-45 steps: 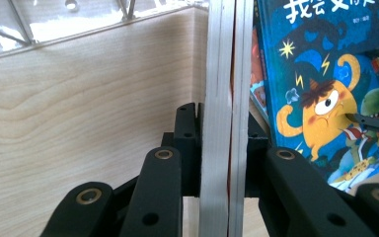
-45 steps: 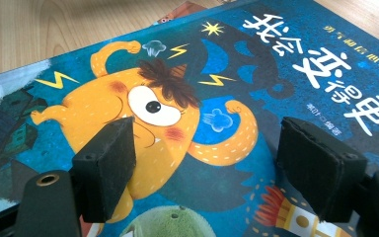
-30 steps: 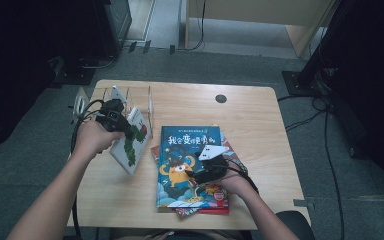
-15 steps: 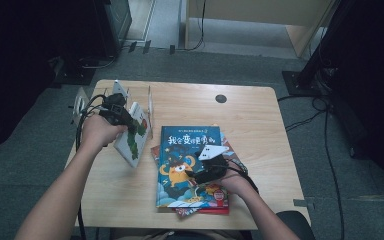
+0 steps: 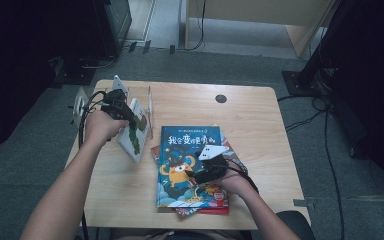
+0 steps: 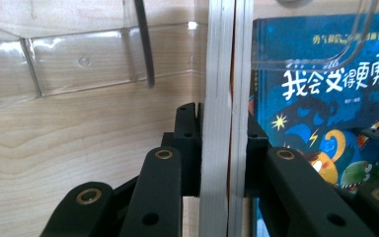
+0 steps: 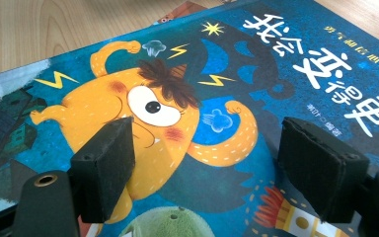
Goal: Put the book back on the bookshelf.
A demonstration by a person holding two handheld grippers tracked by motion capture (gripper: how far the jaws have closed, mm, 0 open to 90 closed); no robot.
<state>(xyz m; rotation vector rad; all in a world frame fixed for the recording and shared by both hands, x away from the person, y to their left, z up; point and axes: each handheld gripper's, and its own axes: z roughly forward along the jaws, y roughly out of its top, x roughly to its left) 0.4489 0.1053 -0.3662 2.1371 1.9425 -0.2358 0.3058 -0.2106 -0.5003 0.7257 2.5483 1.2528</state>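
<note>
Left gripper view: jaws pinching upright book [image 6: 222, 98] — slotting into clear rack [image 6: 79, 64] next; right gripper [image 7: 207, 163] spread over blue book [image 7: 256, 74].

Left gripper [image 6: 222, 148] clamped, right gripper [image 7: 205, 168] agape.

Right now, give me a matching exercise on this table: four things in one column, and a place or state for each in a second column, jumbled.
Things
1. left tongs
2. right tongs
3. blue book
4. clear rack

States
A. lies flat on top of the stack
B. open above a cover
C. stands at the table's far left
D. shut on a thin book held on edge

Pairs: 1-D, 2-B, 3-A, 4-C
</note>
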